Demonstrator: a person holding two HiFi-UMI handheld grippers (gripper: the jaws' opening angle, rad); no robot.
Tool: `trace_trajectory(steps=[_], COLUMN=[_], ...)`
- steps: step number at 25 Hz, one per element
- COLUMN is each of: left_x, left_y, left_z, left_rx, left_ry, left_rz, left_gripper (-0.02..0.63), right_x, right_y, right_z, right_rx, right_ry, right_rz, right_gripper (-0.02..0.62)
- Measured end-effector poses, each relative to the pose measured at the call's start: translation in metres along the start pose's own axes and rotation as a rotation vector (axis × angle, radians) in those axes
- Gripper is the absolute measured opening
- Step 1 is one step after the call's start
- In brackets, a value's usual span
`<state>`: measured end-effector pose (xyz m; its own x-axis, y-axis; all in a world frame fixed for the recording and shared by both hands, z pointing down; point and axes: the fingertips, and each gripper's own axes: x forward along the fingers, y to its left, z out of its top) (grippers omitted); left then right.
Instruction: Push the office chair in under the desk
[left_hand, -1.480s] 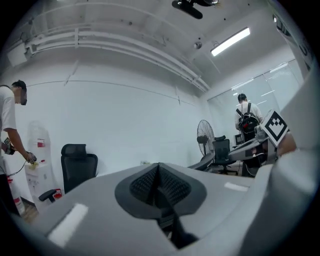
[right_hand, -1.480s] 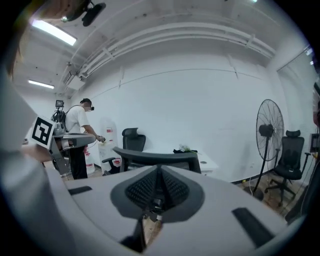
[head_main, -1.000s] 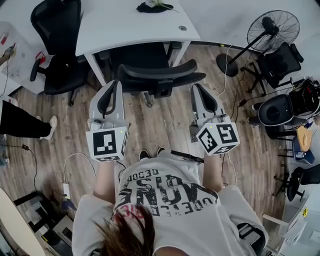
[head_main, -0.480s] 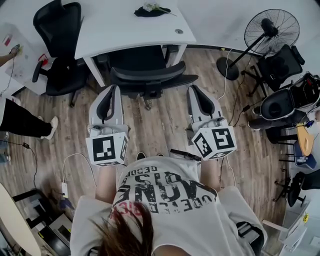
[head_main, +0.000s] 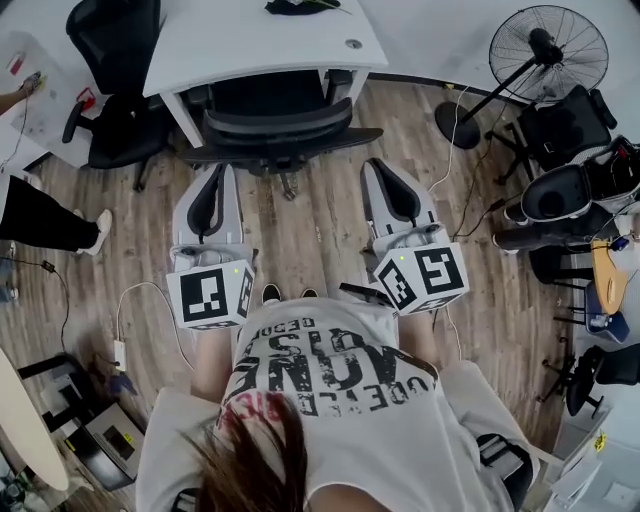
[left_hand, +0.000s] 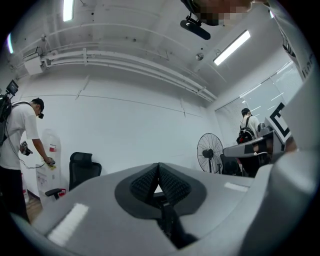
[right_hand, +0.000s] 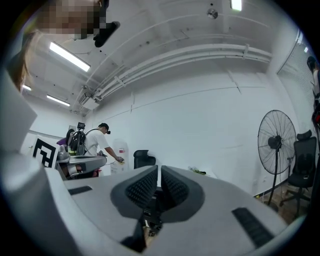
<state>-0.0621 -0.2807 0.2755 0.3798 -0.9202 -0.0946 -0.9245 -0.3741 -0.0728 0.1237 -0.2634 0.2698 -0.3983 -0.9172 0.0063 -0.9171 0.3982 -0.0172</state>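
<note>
Seen from above, the office chair stands at the far side of the wooden floor. Its seat is under the white desk, and only the backrest and armrests show at the desk's near edge. The left gripper and the right gripper point at the backrest from the near side. They are close to it, but a little bare floor seems to lie between, so I think they do not touch it.

In the left gripper view, the pads are pressed together with nothing between them. In the right gripper view, the jaws are also closed, with only a thin slit, and they hold nothing.

In my judgement the push is almost or fully done; at most a small last nudge is left.
</note>
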Motion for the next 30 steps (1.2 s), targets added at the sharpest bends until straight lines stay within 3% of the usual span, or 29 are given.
trace_trajectory(steps=[7, 14, 30], left_x=[-0.019, -0.032, -0.007], left_y=[-0.031, -0.061, -0.044], left_z=[-0.02, -0.028, -0.016], left_rx=[0.002, -0.018, -0.033], left_ry=[0.049, 0.071, 0.054], left_rz=[0.027, -0.024, -0.088], left_gripper=[0.012, 0.012, 0.012], right_x=[-0.025, -0.036, -0.004], right_y=[-0.007, -0.002, 0.022], right_z=[-0.017, -0.033, -0.018], right_rx=[-0.004, -0.001, -0.009], right_ry=[0.032, 0.059, 0.047], right_rz=[0.042, 0.069, 0.089], right_gripper=[0.031, 0.031, 0.031])
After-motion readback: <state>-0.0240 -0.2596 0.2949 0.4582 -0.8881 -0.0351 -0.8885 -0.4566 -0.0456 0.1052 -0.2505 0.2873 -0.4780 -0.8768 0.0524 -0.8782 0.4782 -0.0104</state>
